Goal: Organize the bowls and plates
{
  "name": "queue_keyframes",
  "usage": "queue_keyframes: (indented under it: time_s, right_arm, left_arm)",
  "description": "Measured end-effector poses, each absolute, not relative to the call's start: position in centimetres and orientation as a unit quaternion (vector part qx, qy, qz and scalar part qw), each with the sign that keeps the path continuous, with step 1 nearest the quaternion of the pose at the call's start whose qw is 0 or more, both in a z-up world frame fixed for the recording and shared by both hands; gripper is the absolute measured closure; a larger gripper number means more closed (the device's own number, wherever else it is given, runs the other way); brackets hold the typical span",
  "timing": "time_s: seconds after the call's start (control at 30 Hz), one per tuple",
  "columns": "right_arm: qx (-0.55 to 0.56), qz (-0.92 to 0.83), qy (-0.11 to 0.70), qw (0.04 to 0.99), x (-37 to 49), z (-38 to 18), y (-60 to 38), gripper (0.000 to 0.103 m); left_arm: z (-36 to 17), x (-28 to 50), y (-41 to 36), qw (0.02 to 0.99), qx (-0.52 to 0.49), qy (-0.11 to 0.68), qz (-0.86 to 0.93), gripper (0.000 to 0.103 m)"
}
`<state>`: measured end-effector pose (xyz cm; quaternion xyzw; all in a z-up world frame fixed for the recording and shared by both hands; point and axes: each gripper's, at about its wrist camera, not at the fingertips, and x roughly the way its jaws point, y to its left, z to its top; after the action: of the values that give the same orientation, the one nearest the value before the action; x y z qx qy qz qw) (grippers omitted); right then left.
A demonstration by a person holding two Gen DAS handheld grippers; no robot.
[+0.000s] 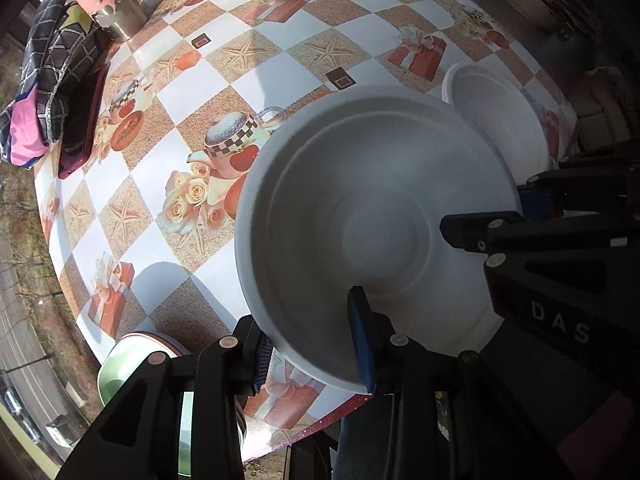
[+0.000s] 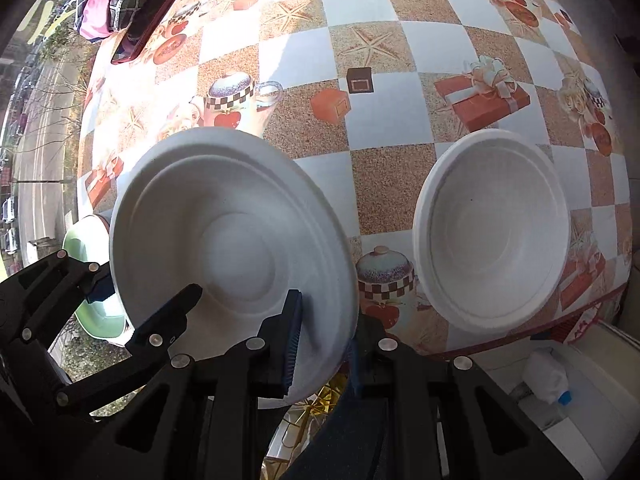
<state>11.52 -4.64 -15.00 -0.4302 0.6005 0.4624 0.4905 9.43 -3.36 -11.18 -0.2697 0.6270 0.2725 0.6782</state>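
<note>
A white paper plate (image 1: 340, 200) (image 2: 224, 208) hangs tilted above the checked tablecloth. My right gripper (image 2: 324, 320) (image 1: 488, 204) is shut on its rim, with one blue pad inside the plate and the other behind the edge. My left gripper (image 1: 308, 320) (image 2: 146, 280) straddles the opposite rim. Its jaws stand apart, one finger over the inside and one outside the edge, and they do not squeeze the rim. A white paper bowl (image 2: 492, 232) (image 1: 500, 120) sits upright on the table (image 2: 384, 184) to the right. A green bowl (image 1: 120, 364) (image 2: 92, 248) rests at the table's near left edge, partly hidden by my left gripper.
A metal cup with peeling pink paint (image 1: 108, 0), a dark checked cloth (image 1: 52, 80) and a dark red tray (image 1: 84, 120) are at the far left of the table. The table edge runs close below the grippers. A white jug with a blue cap (image 2: 548, 376) stands below, to the right.
</note>
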Motion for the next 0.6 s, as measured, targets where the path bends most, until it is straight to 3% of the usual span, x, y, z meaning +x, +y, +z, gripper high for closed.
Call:
queue_keyframes:
  time_s: [0.6]
  right_arm:
    - [-0.3,0.381,0.65,0.586,26.6,-11.6,-10.0,0.081]
  left_arm:
    - [-9.6,19.2,-4.3,0.735,-0.193,0.624,0.185,0.066]
